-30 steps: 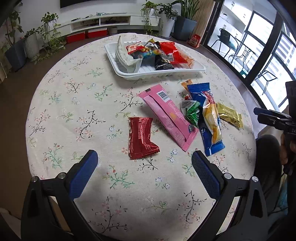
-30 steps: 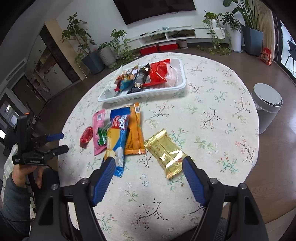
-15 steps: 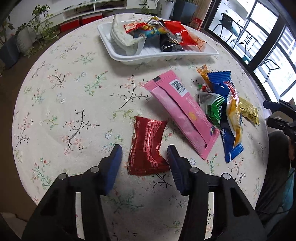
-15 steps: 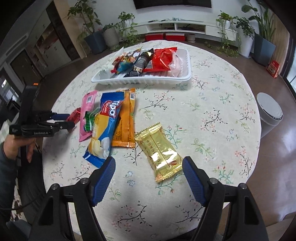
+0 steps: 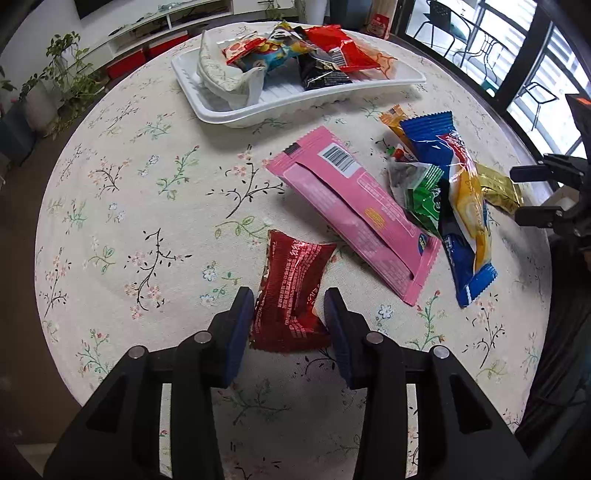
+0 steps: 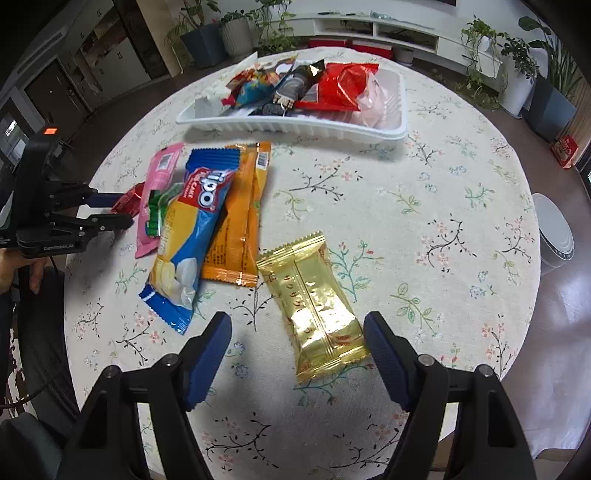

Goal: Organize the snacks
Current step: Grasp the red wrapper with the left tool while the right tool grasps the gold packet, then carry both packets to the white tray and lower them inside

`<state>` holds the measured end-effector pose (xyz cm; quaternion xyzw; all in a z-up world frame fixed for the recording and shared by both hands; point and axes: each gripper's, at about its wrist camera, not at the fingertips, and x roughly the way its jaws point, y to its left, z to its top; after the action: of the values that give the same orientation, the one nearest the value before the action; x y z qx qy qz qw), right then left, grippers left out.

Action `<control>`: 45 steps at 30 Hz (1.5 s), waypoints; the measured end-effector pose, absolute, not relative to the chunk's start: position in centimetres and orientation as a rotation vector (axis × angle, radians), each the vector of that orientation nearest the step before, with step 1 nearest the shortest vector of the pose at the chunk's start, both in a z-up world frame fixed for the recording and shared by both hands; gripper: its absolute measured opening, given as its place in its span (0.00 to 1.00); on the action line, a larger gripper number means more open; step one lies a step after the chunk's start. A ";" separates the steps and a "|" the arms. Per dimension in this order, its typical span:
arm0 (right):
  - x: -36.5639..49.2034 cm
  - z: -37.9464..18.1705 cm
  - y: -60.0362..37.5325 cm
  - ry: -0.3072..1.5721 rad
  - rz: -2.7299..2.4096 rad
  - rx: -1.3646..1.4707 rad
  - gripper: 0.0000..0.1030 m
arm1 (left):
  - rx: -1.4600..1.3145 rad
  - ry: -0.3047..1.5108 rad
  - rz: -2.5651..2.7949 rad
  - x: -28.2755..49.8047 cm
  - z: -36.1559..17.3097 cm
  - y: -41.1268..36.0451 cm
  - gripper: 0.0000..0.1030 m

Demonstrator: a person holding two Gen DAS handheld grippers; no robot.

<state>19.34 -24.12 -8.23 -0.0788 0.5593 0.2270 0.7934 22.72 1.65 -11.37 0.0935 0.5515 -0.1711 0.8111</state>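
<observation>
My left gripper (image 5: 289,303) has its jaws closed in on the near end of a dark red snack packet (image 5: 291,291) lying on the floral tablecloth; the pads touch its two sides. A long pink packet (image 5: 354,212), a green one (image 5: 424,199) and a blue-and-yellow cake packet (image 5: 461,199) lie to its right. My right gripper (image 6: 297,325) is open and empty above a gold packet (image 6: 314,299); an orange packet (image 6: 242,218) lies beside it. A white tray (image 6: 391,125) holding several snacks stands farther back.
The round table's edge (image 6: 532,258) curves close on the right, with a white bin (image 6: 556,236) on the floor past it. Potted plants and a low white shelf (image 6: 388,29) stand behind the table. The left gripper shows in the right wrist view (image 6: 110,210).
My left gripper has moved down and forward onto the dark red packet and its jaws have narrowed from wide open onto it. My right gripper has come closer over the gold packet.
</observation>
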 end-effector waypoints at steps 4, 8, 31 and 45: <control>20.1 -8.6 -23.6 1.216 0.497 -0.212 0.73 | 0.183 1.176 -0.386 22.7 -11.4 1.6 0.31; 21.0 -9.5 -23.2 1.252 0.501 -0.257 0.71 | 0.174 1.175 -0.395 22.4 -11.3 1.8 0.31; 21.0 -8.5 -23.4 1.248 0.528 -0.268 0.33 | 0.125 1.143 -0.418 20.7 -10.0 3.0 0.30; 22.5 -6.0 -27.8 1.175 0.485 0.002 0.33 | -0.038 1.040 -0.400 20.7 -6.7 6.5 0.30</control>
<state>22.47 -27.80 -6.01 0.0008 0.5488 0.2265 0.8047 20.67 6.52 -6.65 -0.0182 0.4935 -0.1896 0.8486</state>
